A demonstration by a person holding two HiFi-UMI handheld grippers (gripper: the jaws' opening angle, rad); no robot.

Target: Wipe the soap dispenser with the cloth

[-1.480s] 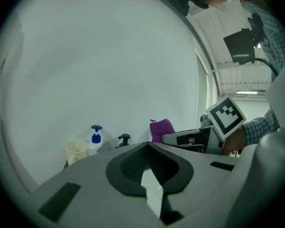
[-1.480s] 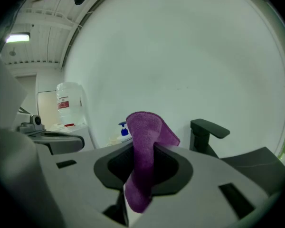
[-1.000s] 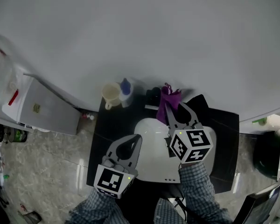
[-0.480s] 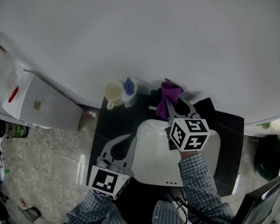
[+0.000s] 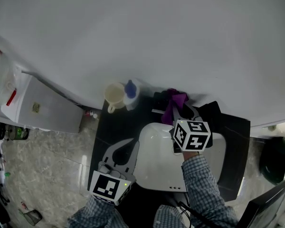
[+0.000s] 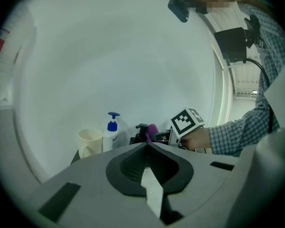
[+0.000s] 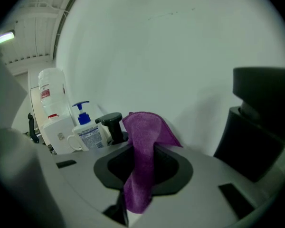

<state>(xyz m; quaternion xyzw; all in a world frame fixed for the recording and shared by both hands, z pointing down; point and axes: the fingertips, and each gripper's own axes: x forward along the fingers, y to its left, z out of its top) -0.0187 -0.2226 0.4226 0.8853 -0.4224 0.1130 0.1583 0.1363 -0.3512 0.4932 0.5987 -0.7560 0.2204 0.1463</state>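
Note:
A white soap dispenser with a blue pump stands at the back left of the black counter, against the wall. My right gripper is shut on a purple cloth, which sticks up above the jaws and hangs down between them. It hovers to the right of the dispenser, beside a black knob-topped fixture. My left gripper is shut and holds nothing, low over the counter's front left, well short of the dispenser.
A cream mug stands touching the dispenser's left side. A white basin fills the counter's middle. A white cabinet stands left of the counter, and a tall black object sits at the right rear.
My right gripper has carried the cloth farther back toward the wall and slightly right. My left gripper has drawn back toward the counter's front left.

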